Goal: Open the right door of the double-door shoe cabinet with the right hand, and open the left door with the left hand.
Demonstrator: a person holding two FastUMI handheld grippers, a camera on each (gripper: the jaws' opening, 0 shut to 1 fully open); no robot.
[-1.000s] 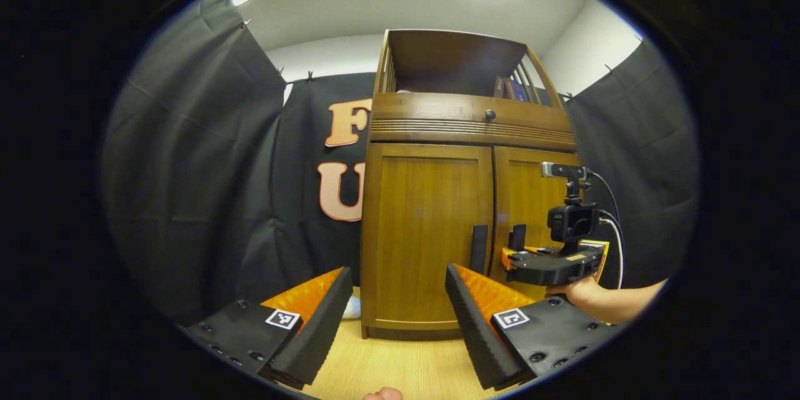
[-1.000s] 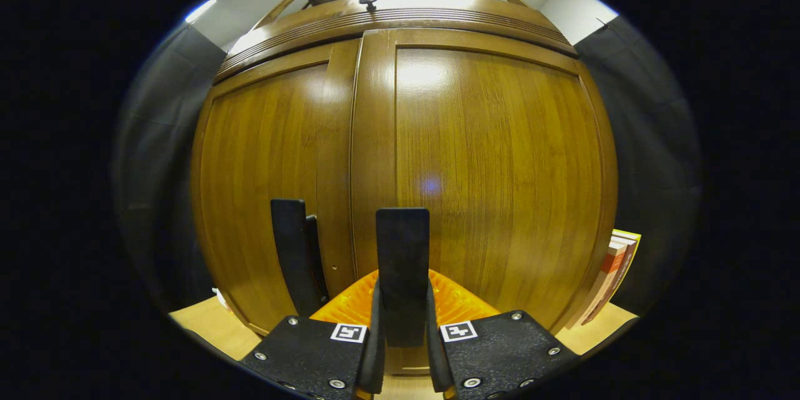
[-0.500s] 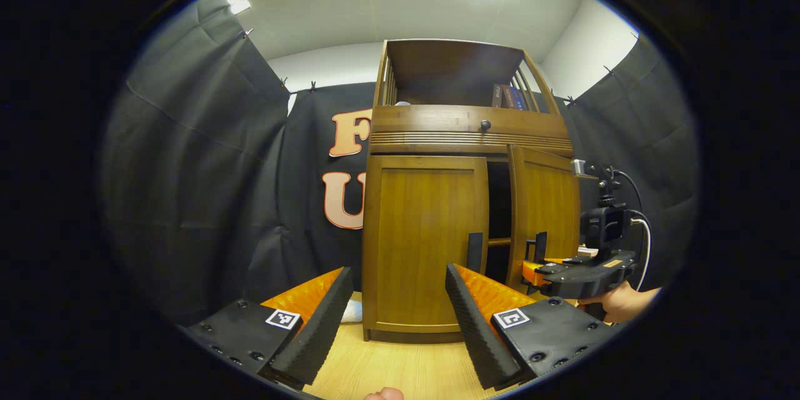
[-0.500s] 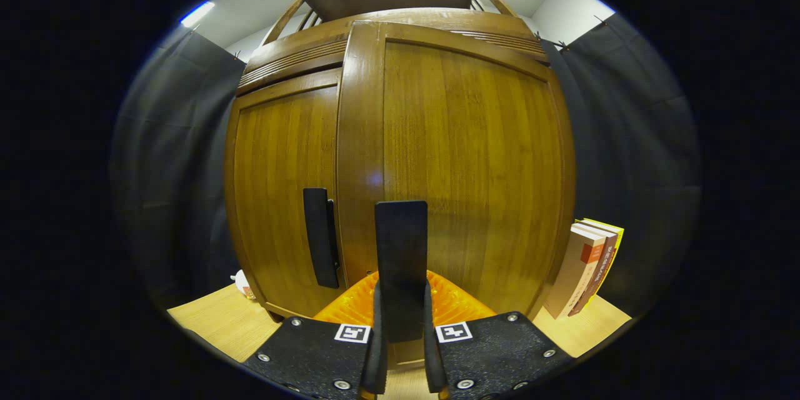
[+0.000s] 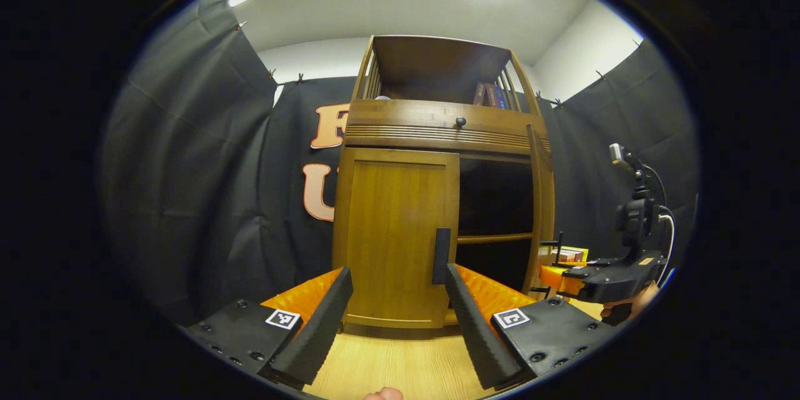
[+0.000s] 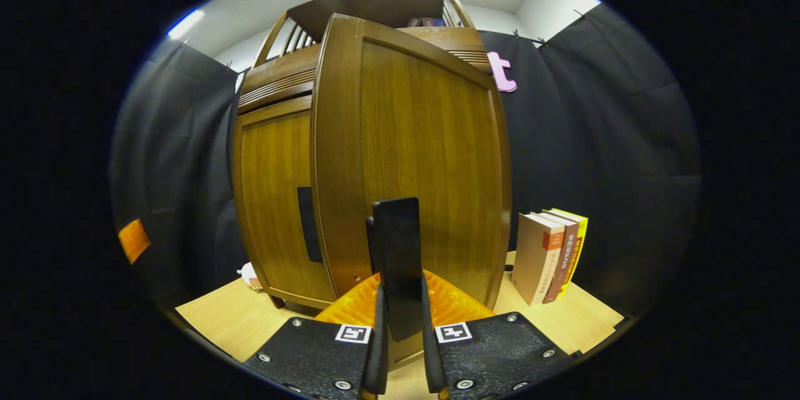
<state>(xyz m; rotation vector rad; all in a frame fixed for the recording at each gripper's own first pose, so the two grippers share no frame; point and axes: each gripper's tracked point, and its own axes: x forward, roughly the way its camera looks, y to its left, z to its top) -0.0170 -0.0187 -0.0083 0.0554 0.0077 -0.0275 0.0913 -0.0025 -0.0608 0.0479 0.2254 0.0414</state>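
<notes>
The shoe cabinet (image 5: 437,131) stands on the pale wooden table (image 5: 387,369), filling the middle of the left gripper view. Its right door (image 6: 412,156) is swung wide out from the front, seen edge-on at about 3 o'clock of the cabinet in the left gripper view, baring a dark inside with one shelf (image 5: 494,239). The right tongs (image 6: 400,350) are closed on the right door's handle (image 6: 397,256), both fingers pressing its sides at 6 o'clock of the right gripper view. The left door (image 5: 394,231) lies flat against the cabinet front, its handle (image 5: 441,256) untouched. The left tongs (image 5: 397,319) hang spread wide and empty before that door, well short of the handle (which shows just above the right finger). A few books (image 6: 550,256) stand upright on the table at 3 o'clock of the open door in the right gripper view.
</notes>
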